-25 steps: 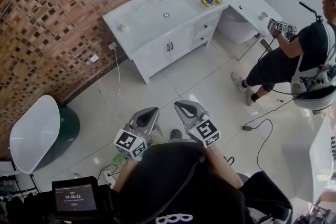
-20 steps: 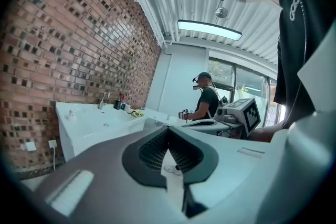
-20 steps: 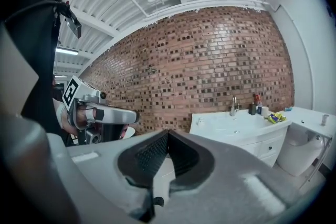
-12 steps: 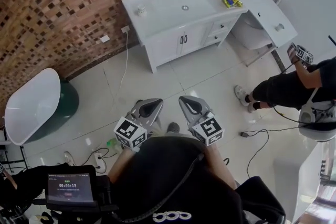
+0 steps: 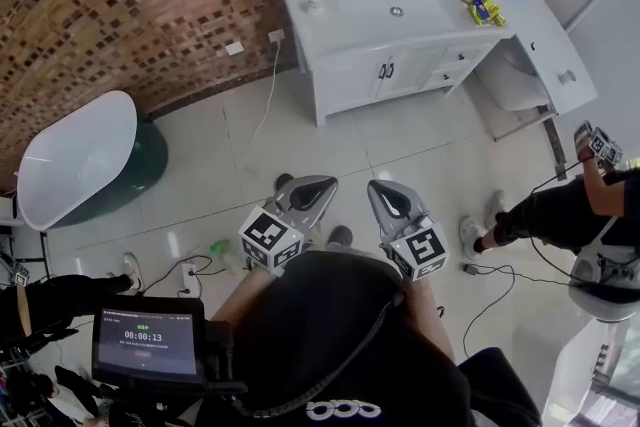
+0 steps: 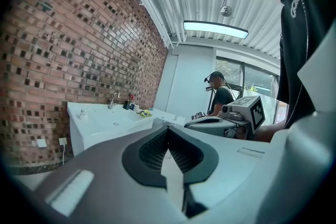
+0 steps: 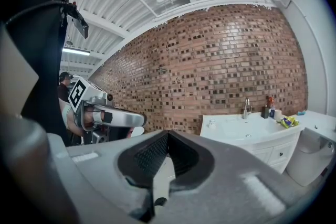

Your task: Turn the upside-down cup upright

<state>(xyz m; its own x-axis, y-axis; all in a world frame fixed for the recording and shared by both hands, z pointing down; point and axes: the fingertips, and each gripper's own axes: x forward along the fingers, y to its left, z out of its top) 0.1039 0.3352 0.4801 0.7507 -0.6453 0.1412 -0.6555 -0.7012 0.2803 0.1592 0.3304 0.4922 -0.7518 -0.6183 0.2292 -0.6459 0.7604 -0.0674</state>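
Left gripper, right gripper: jaws closed, empty, well short of vanity counter. Approach counter; open jaws before reaching small cup at counter's left end.

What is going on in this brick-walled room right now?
A person stands on the tiled floor, holding the left gripper and the right gripper side by side in front of the body. Both are shut and empty. The white vanity counter against the brick wall lies some way ahead, and a small white cup sits on it untouched. A second person stands at the right.
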